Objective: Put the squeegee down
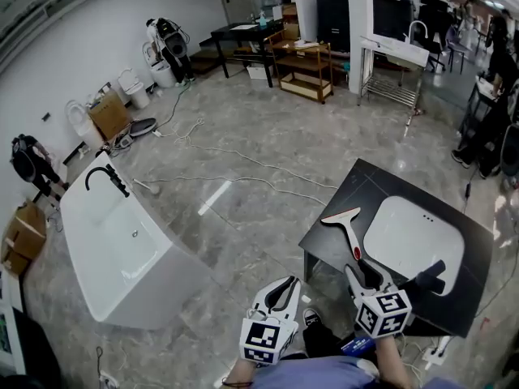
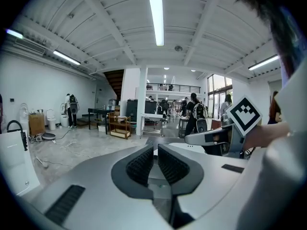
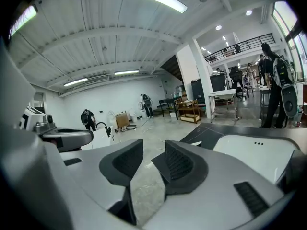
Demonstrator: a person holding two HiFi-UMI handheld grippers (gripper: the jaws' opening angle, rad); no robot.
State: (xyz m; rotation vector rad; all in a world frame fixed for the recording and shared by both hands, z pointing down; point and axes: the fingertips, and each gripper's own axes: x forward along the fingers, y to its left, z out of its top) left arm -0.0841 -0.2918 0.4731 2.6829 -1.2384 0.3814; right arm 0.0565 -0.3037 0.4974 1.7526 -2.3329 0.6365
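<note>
Now, T-shaped squeegee point(image 1: 349, 229) on black counter point(image 1: 331, 248)

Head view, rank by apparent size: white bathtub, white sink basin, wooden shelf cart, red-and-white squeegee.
1. White rectangular bathtub, clearly largest.
2. White sink basin set in the black counter.
3. Wooden shelf cart and white-handled, red-edged squeegee: similar span in frame. The cart is far off and the squeegee near, so no ranking between them.

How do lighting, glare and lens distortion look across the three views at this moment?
Head view: evenly lit, strong fisheye bend toward the edges, a pale light streak on the glossy floor, squeegee sharp. Left gripper view: ceiling tube light blown out, corners black. Right gripper view: same black corners, the near jaws slightly soft.
</note>
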